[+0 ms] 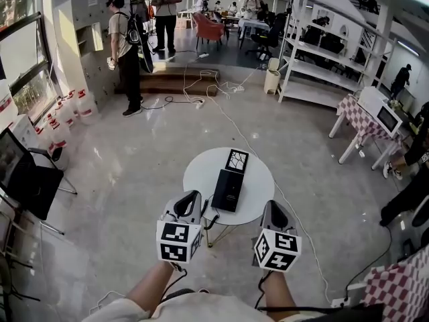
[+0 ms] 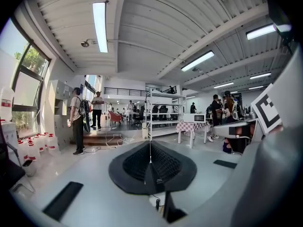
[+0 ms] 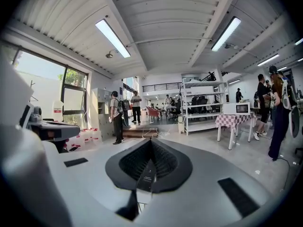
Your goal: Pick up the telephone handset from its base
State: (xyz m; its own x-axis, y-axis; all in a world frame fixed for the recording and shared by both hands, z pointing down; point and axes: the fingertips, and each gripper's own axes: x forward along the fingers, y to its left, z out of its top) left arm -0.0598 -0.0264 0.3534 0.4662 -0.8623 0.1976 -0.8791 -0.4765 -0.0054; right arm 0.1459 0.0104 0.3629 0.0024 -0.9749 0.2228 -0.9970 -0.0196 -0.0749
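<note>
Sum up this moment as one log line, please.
stage: before pickup | left gripper: shut, empty | right gripper: shut, empty | telephone: untouched, on white round table

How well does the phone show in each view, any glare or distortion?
Head view: the telephone is sharp and evenly lit on the table, no glare on it; window light gleams on the floor at left; the shelves bow. Left gripper view, right gripper view: heavy fisheye, black corners, bright ceiling lights; I can't make out the telephone.
</note>
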